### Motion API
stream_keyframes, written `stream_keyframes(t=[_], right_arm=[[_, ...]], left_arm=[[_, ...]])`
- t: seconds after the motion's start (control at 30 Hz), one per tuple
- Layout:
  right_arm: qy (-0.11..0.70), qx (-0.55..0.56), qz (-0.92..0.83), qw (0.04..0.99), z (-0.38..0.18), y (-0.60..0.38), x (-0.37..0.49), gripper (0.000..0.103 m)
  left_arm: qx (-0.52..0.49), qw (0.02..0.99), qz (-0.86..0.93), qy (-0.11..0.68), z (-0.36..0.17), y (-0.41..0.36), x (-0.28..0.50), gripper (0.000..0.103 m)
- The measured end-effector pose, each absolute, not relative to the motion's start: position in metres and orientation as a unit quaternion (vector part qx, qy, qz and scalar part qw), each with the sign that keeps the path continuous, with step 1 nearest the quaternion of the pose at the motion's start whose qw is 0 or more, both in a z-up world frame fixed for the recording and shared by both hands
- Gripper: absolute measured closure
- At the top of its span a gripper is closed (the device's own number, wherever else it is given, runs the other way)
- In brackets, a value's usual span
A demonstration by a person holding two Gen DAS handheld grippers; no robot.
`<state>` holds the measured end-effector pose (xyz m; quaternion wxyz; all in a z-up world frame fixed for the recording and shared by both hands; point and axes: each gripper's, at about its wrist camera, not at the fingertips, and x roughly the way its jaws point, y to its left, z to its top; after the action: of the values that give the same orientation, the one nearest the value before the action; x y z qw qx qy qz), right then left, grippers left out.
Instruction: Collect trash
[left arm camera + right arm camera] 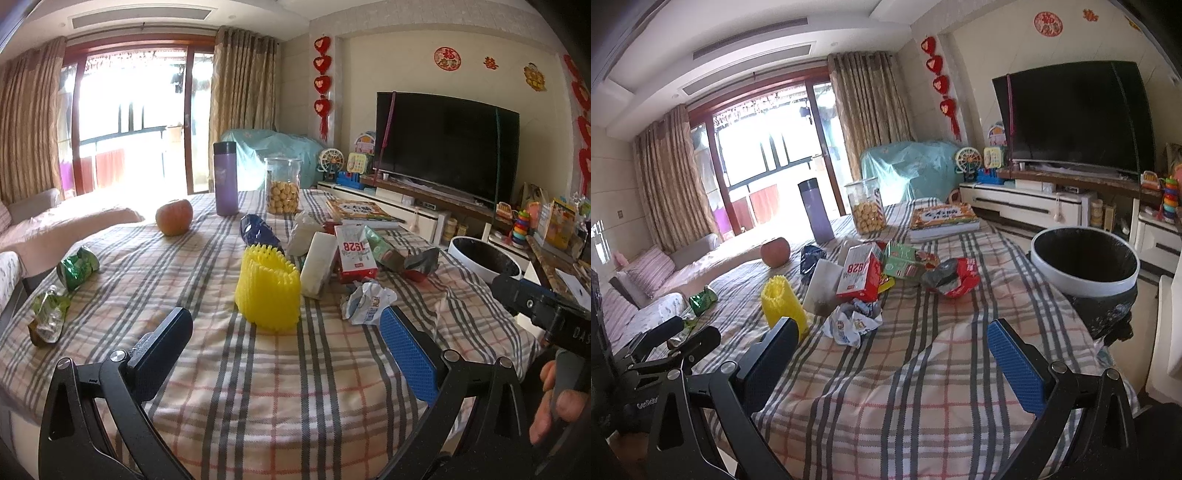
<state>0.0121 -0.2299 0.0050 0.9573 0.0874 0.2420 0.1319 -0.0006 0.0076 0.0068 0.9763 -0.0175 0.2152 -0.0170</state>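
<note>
Left gripper (286, 345) and right gripper (892, 349), both with jaws apart and empty, above the near edge of the plaid-covered table (923, 387). Trash clusters mid-table: yellow foam net (267, 291), crumpled wrapper (853, 323), red-white carton (860, 275). Bin (1084, 264) beside the table's right edge

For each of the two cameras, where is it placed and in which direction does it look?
Left wrist: on the left gripper, facing the yellow foam net; a hand shows.
Right wrist: on the right gripper, facing the crumpled wrapper and trash bin; the left gripper shows.
Shared: plaid tablecloth, red carton.
</note>
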Motion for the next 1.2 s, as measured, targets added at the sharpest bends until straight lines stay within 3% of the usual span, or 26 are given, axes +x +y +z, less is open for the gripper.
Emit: stream_keyframes(t=[0.73,0.93,1.17,1.2], right_arm=[[0.334,0.116,0.187,0.916,-0.037,-0.214,0.068,0.002],[0.367,0.116,0.201,0.901,-0.052,-0.201,0.097,0.013],[0.402,0.114,0.220,0.881,-0.069,-0.183,0.128,0.022],[0.408,0.115,0.221,0.878,-0.072,-0.181,0.132,0.023]], left_arm=[[-0.011,0.959,-0.018,0.281,-0.022,0.029,0.062,0.000],[-0.018,0.952,-0.025,0.304,-0.031,0.033,0.090,0.000],[-0.016,0.944,-0.035,0.327,-0.041,0.033,0.122,0.011],[-0.017,0.942,-0.037,0.333,-0.044,0.034,0.127,0.017]])
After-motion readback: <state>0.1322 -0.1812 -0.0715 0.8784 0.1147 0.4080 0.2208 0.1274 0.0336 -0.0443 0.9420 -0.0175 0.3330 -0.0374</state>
